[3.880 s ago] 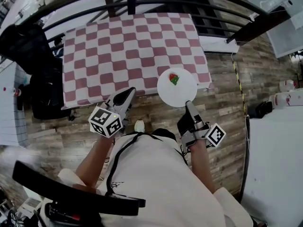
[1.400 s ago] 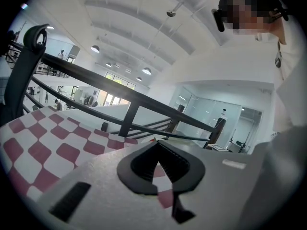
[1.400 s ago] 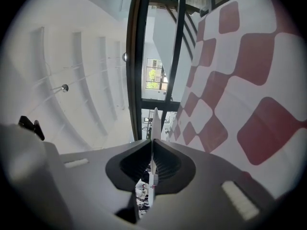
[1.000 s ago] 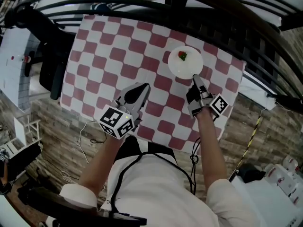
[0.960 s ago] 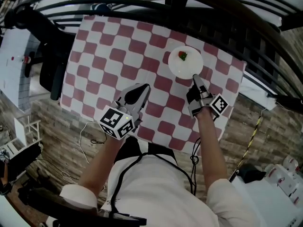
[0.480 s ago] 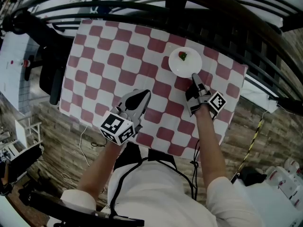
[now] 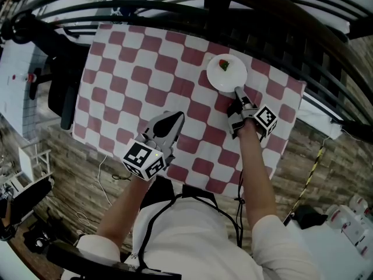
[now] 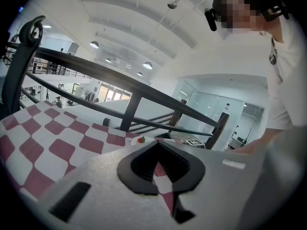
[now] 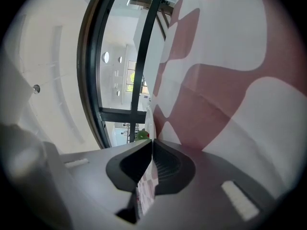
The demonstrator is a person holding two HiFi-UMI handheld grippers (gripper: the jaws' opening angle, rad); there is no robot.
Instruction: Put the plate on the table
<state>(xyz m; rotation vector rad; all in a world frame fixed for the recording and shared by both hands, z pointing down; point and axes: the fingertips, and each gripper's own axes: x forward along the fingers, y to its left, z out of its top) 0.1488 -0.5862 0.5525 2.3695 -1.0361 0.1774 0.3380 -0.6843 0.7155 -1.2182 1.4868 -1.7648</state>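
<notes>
Two claws, one plate and one covered bench are listed.

1. Round white plate (image 7: pixel 228 77): it is located over the far right part of the bench (image 7: pixel 87 134), close to the corner beside the dark metal railing (image 7: pixel 262 4). Whether it rests fully on the surface cannot be told. A small red-and-green piece of food (image 7: pixel 224 65) is carried on its far half.

2. Bench: it is covered by a red-and-white chequered cloth (image 7: pixel 145 51). Brown wooden floor planks (image 7: pixel 76 150) are seen beyond its near edge.

3. Right claw (image 7: pixel 238 90): it is closed on the near rim of the plate. In the right gripper view the claw (image 9: pixel 151 140) is seen pinched together on the thin white plate edge (image 9: pixel 148 119), with the food (image 9: pixel 141 135) just behind.

4. Left claw (image 7: pixel 178 115): it is held above the near middle of the cloth, well apart from the plate. Its jaws (image 8: pixel 156 145) are seen together at the tips, with nothing gripped between them.
</notes>
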